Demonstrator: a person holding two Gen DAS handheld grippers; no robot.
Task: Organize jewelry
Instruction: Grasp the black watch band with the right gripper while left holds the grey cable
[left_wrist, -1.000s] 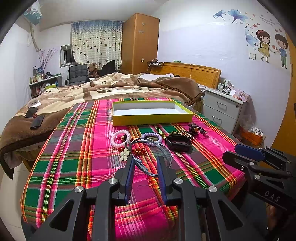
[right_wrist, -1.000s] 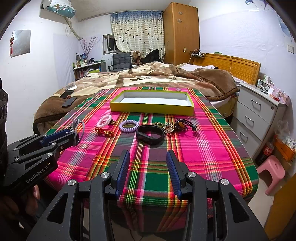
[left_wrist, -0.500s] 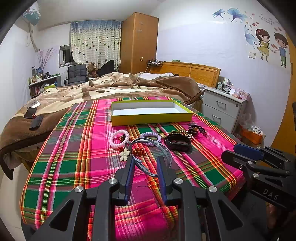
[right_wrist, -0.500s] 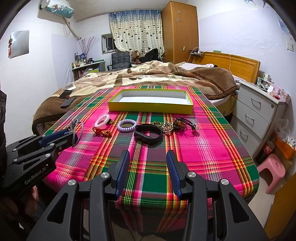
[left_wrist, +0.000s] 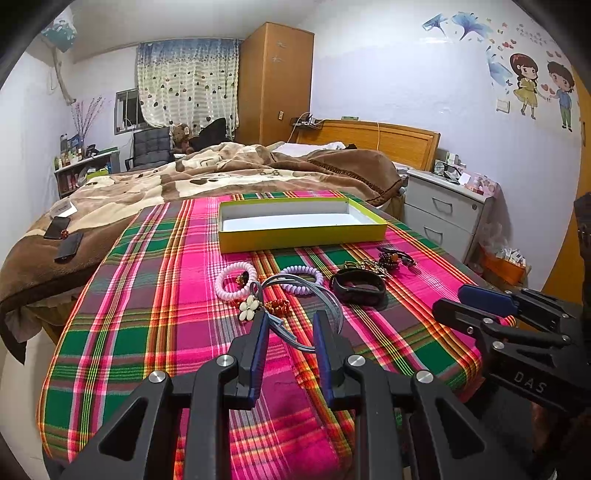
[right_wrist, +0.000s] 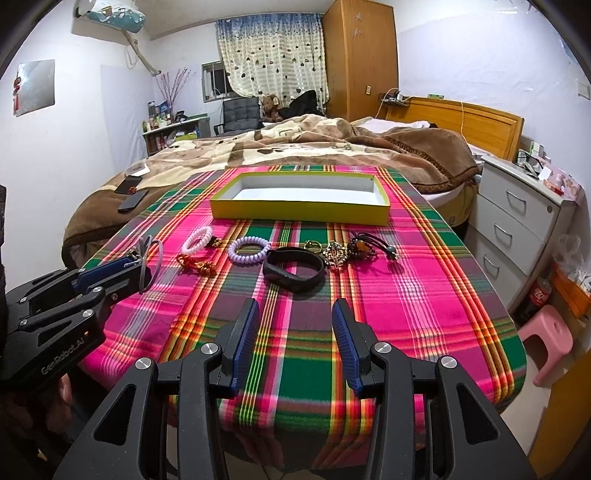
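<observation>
One grey hoop bundle (left_wrist: 295, 295) hung pinched in the left hand-held gripper (left_wrist: 290, 325) above the tabletop (left_wrist: 147, 295); the right hand-held gripper (right_wrist: 293, 332) gaped wide. Carrying it level to the box (left_wrist: 295, 236) seemed wisest.

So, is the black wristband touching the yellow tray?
Apart. The right wrist view shows a plain strip of plaid cloth between the black wristband and the yellow tray.

Plaid-clothed table (right_wrist: 406, 295): yellow box (right_wrist: 299, 211), coil hair ties (right_wrist: 248, 248), black band (right_wrist: 293, 268), bead bracelets (right_wrist: 354, 249).
</observation>
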